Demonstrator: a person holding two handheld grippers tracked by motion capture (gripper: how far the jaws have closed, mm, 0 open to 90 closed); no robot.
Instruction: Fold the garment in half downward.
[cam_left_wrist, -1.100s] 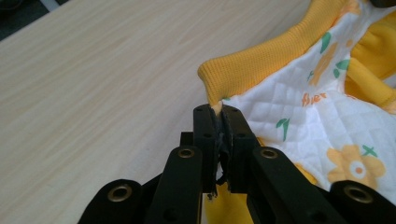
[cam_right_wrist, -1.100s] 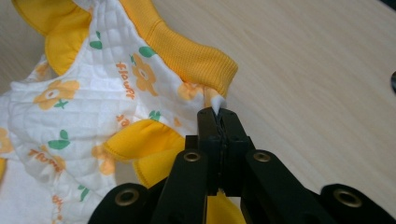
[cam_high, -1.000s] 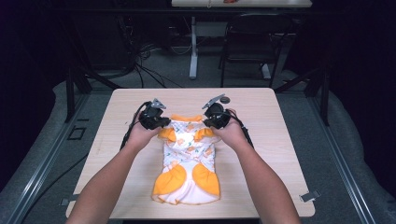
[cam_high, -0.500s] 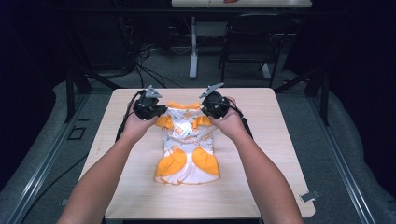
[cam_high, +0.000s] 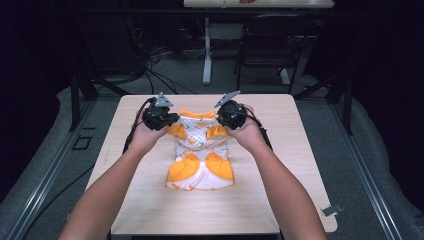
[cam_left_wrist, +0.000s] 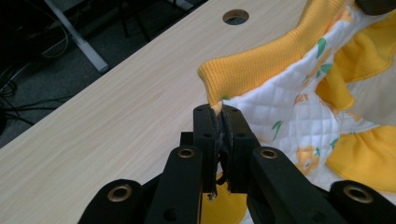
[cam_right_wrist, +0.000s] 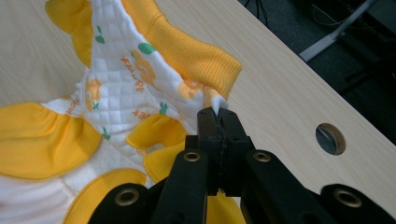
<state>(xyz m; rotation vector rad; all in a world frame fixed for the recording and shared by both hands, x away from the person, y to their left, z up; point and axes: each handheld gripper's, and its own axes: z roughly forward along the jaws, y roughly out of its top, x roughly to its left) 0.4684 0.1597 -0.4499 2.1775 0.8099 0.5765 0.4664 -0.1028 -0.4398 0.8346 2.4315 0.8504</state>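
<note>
Garment (cam_high: 200, 150) top edge lifted higher, hem dragged farther.

— Garment colours? — I noted the quilted garment (cam_high: 200, 150) was white with orange flower and green leaf prints, plus orange ruffles and ribbed orange trim.
— Others? — Table (cam_high: 300, 150) pale woodgrain.

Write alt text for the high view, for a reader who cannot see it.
A person's two hands each hold a black tool, the left tool and right tool pinching the top corners of a small orange-and-white garment whose lower part lies on a light wooden table. Beyond the table are a dark floor, cables and a chair.
</note>
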